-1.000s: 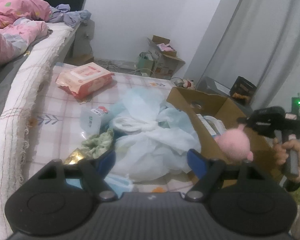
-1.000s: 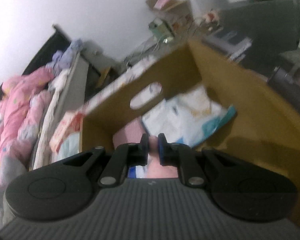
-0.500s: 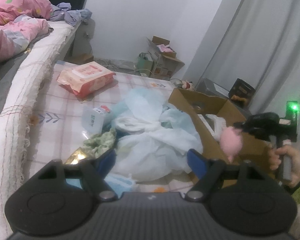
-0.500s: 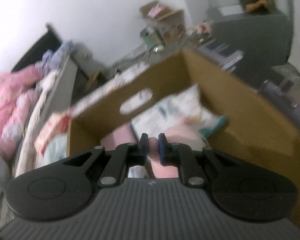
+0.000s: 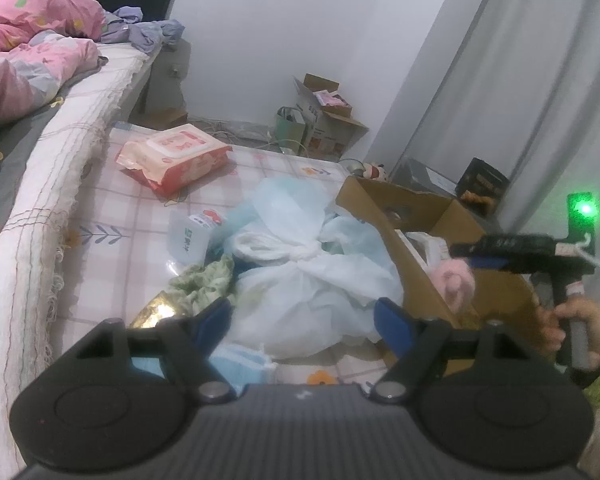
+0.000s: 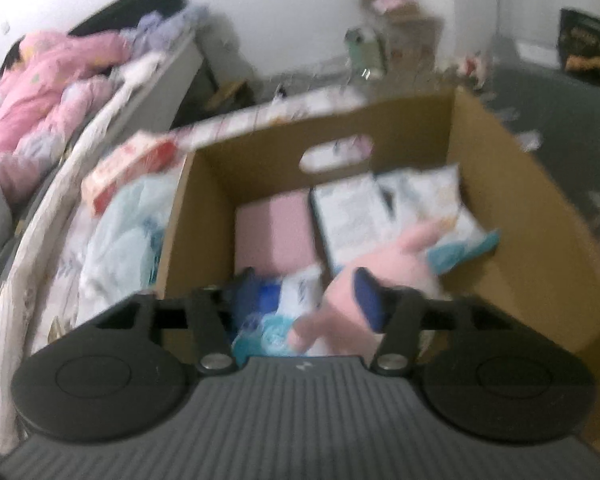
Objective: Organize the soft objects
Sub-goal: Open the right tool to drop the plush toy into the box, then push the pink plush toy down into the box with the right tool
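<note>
Letting go with your wide-spread right gripper [image 6: 306, 296], the fluffy pink plush toy [image 6: 384, 264] could snag a finger above the brown cardboard box [image 6: 512, 184]; your left gripper [image 5: 304, 316] gapes empty

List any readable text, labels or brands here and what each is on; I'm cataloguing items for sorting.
None can be read.
Wipes pack: red printing, too blurred.
Clear plastic container: label illegible.
Black box: orange lettering, too small.
White packets in the cardboard box: print blurred.
</note>
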{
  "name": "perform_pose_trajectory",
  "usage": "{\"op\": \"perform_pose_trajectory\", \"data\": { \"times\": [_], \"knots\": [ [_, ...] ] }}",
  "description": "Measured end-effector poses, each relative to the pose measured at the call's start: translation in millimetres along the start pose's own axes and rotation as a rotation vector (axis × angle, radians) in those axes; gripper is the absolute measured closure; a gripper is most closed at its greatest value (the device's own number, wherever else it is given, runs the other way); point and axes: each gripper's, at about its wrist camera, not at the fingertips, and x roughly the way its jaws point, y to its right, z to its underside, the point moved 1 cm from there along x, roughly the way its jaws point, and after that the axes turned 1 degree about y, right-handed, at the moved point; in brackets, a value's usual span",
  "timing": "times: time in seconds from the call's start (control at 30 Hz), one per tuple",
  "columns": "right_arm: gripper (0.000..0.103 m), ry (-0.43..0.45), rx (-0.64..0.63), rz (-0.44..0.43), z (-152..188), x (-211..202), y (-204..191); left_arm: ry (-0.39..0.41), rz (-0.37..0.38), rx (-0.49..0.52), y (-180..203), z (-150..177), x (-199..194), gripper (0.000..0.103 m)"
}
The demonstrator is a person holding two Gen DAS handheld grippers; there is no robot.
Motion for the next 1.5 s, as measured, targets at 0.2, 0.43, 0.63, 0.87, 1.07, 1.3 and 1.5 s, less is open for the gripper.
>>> {"op": "perform_pose_trajectory", "data": {
  "times": [0.2, 0.43, 0.63, 0.87, 1.07, 1.3, 1.5],
  "knots": [
    [0.033, 0.001, 0.148, 0.053, -10, 2, 41, 0.001, -0.006, -0.002, -1, 2, -1, 0.023],
    [0.022, -0.158, 0.25, 0.023, 12, 42, 69, -0.015, -0.019, -0.008, -1, 4, 2, 0.023],
    [0.026, -0.203, 0.343, -0.044, 18, 54, 78, -0.008, -0.014, 0.002, 4, 4, 1, 0.023],
    [0.029, -0.239, 0.412, -0.05, 12, 15, 91, -0.006, 0.006, -0.004, 1, 4, 1, 0.023],
    [0.028, -0.341, 0.426, -0.009, 14, 1, 100, -0.011, 0.018, -0.017, -4, 5, 3, 0.023],
    [0.026, -0.384, 0.493, -0.019, 16, 44, 101, -0.011, 0.004, -0.032, -10, 7, 0, 0.023],
    [0.024, -0.318, 0.568, -0.056, 12, 56, 107, -0.011, -0.008, -0.037, -13, 7, 0, 0.023]
  ]
}}
